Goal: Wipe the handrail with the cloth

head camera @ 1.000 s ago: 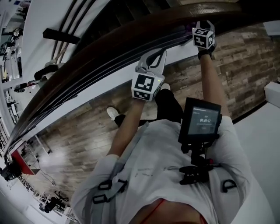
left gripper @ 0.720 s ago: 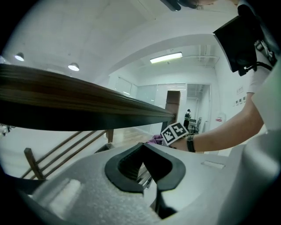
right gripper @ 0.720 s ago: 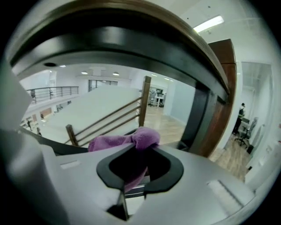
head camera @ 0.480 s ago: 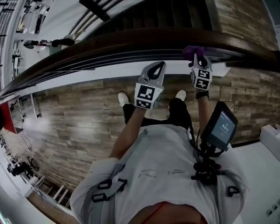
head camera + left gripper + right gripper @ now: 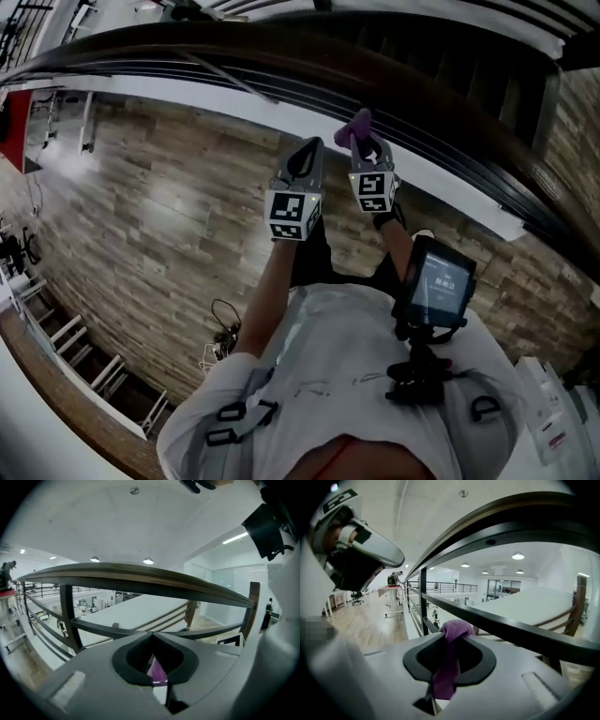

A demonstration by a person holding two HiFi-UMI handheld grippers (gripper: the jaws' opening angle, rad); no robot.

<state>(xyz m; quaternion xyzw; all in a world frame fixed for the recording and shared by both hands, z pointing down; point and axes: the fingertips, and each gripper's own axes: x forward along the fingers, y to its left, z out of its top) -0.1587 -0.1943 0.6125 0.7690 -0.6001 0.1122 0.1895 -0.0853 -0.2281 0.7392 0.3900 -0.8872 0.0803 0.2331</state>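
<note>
Soft purple cloth (image 5: 449, 667) is clamped in the right tongs (image 5: 455, 637), raised just under the curved dark wooden handrail (image 5: 501, 513).
Only a small tuft pokes past the tips, so a hard rub could likely drag the cloth free or let bare tongs scrape the wood. It sits nearer the black metal bar (image 5: 511, 630), so a stroke may miss the rail top. The left tongs (image 5: 152, 635) are together; a purple sliver in their gap is unidentifiable. Cloth contact cannot be told.
</note>
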